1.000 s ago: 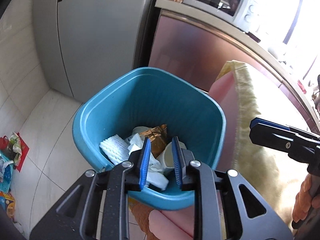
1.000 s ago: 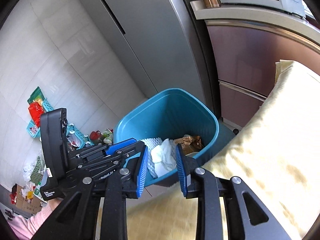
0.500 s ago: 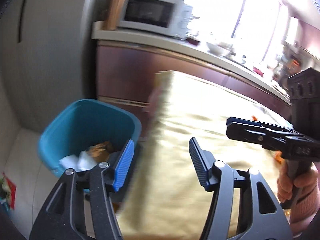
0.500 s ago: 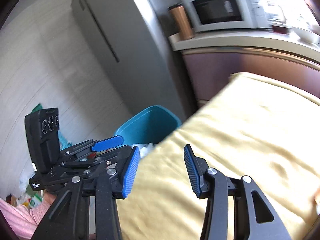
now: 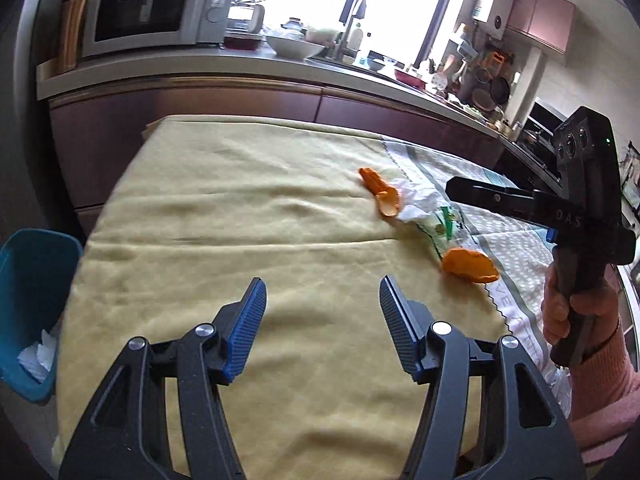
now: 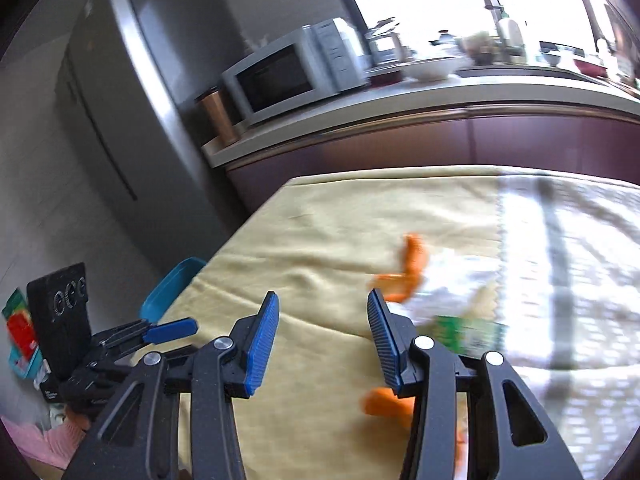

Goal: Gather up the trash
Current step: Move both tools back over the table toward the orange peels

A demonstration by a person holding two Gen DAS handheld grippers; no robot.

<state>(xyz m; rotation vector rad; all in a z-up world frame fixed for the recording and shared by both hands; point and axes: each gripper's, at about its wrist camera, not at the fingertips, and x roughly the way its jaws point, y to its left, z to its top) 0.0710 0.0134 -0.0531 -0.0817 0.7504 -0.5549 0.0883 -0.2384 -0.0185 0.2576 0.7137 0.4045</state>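
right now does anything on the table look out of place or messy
Yes. Litter lies on the yellow tablecloth: two orange peel pieces, one farther back and one nearer, with a crumpled white wrapper with green print between them. The rest of the cloth is bare, and the blue bin stands on the floor beside the table.

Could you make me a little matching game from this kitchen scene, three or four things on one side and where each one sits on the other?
Things:
1. microwave
2. blue bin
3. orange peel
4. white bowl

Places:
A. on the floor, beside the table's left edge
B. on the yellow tablecloth
C. at the counter's left end
D. on the counter, right of the microwave

Pairs: 1-C, 2-A, 3-B, 4-D
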